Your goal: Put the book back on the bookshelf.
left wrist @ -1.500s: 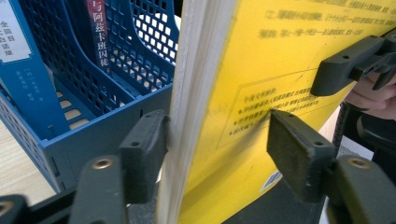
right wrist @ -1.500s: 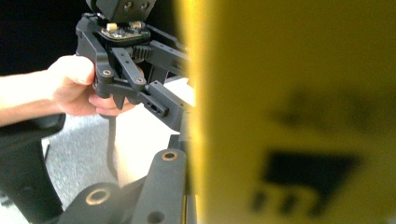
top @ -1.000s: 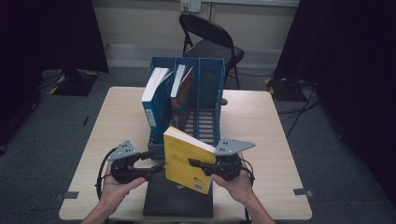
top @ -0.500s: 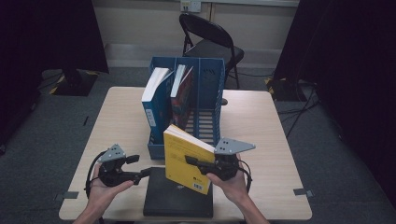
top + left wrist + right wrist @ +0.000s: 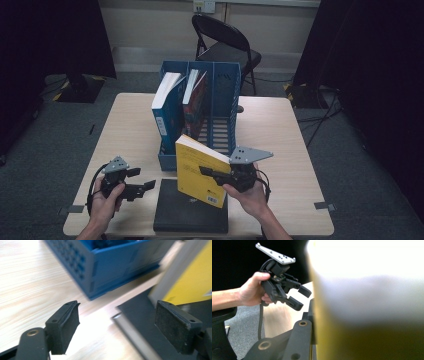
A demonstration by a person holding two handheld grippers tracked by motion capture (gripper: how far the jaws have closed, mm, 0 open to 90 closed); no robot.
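My right gripper is shut on a yellow book and holds it upright above a black book that lies flat at the table's front edge. In the right gripper view the yellow book is a close blur beside one black finger. My left gripper hovers left of the black book, and its jaws have just been opening; it is open with nothing between them. In the left gripper view, the left gripper faces the black book's corner and the yellow book.
A blue file rack stands mid-table with a blue-spined book and a red one in its left slots. A folding chair stands beyond the table. Bare tabletop lies to the left and right.
The left gripper has drawn back to the left from the yellow book, sunk a little, and its jaws have spread. The right gripper and the yellow book have stayed put.
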